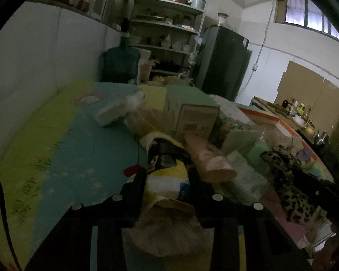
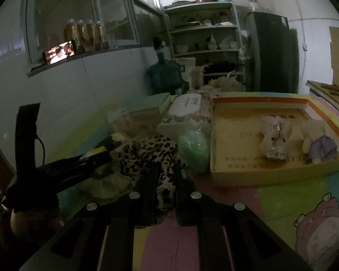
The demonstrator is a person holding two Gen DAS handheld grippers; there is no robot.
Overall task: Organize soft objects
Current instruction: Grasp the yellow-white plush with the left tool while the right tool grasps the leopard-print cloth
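At the bottom of the left wrist view my left fingers (image 1: pixel 167 178) are clamped on a soft yellow, white and black toy (image 1: pixel 167 169), one pad on each side of it, with a pale fuzzy bundle (image 1: pixel 169 230) lying under it nearest the lens. At the bottom centre of the right wrist view my right fingers (image 2: pixel 166 180) are pinched closed on a leopard-print cloth (image 2: pixel 149 153), which bunches up just beyond the tips. Both lie on a pastel patterned worktop (image 2: pixel 289 194). To the right of the cloth sits one green plastic bag (image 2: pixel 194 151), touching the near corner of one shallow cardboard box (image 2: pixel 260 171) with an orange rim. Inside that box, at the right of the frame, I count two plush bears side by side: a white one (image 2: pixel 274 133) and one in a purple dress (image 2: pixel 316 142). Further back in the left wrist view stand a green carton (image 1: pixel 187 97) and a smaller labelled box (image 1: pixel 196 119). Against the far wall are one large blue water jug (image 2: pixel 165 74), one shelving unit (image 2: pixel 203 31) and one dark fridge (image 2: pixel 273 52).
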